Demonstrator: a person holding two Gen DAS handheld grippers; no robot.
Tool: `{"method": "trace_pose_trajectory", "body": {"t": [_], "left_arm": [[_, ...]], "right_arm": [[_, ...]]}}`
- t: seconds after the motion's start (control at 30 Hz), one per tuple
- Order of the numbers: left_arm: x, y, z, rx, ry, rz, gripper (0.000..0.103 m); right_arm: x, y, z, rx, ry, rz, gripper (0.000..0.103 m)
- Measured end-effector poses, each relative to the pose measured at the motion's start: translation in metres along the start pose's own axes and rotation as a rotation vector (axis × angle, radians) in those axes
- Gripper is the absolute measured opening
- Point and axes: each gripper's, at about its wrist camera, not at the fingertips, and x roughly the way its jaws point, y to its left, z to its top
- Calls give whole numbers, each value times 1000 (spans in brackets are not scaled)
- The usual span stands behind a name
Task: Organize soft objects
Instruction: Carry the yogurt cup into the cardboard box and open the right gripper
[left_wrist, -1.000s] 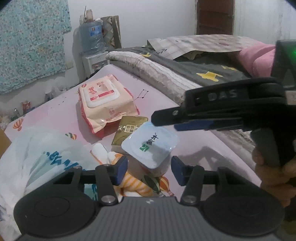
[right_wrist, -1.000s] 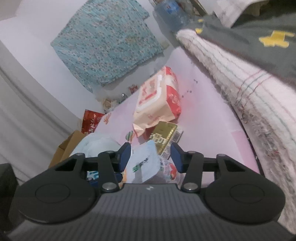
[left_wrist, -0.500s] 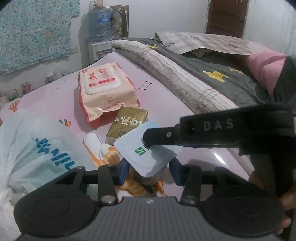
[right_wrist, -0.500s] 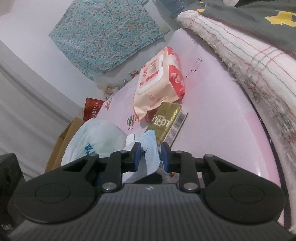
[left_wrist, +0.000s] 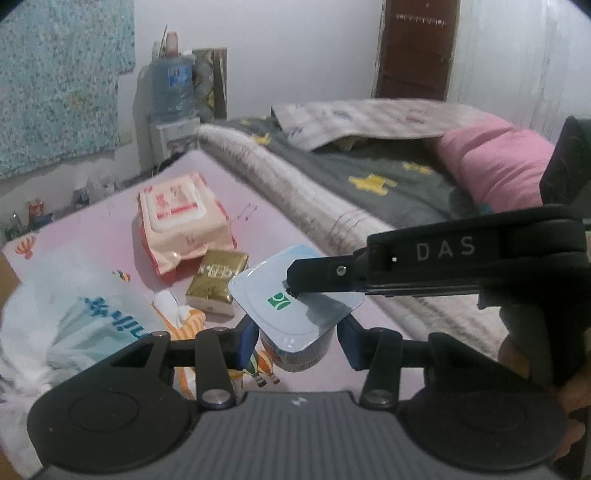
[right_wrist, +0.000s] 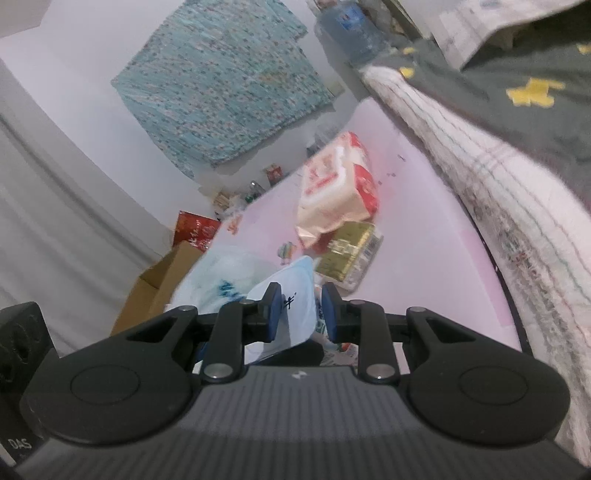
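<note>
Left gripper (left_wrist: 297, 338): my fingers grasp the yogurt cup (left_wrist: 295, 350).
Right gripper (right_wrist: 301, 314): clenched on its foil lid (right_wrist: 286, 314).
Risk: pulling hard could spill it on the bed (left_wrist: 258, 229).

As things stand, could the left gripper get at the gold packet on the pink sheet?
Probably not yet. The left gripper is shut on the yogurt cup, with the right gripper pinching its foil lid. The gold packet lies uncovered just beyond.

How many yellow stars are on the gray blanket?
3 that I can make out on the gray blanket: a big star in the middle, a smaller one toward the far end, and a faint one near the pink pillow. More may be hidden under the folds.
</note>
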Motion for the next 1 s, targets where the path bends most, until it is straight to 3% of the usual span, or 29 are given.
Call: {"method": "trace_pose_trajectory", "body": {"t": [0.23,0.5,0.77,1.0], "left_arm": [[-64,4,3,-4,-109,27,48],[-130,38,-8,-65,-186,107,48],[-192,96,-28,-158,-222,264,48],[-235,163,-55,-262,-200,407,48]], "right_arm": [[-38,59,-1,-92,-50,53,23],[-43,139,-10,-186,-27,138,23],[-6,243,-34,-303,56,256,23],[54,331,-64,-331,203,369,23]]}}
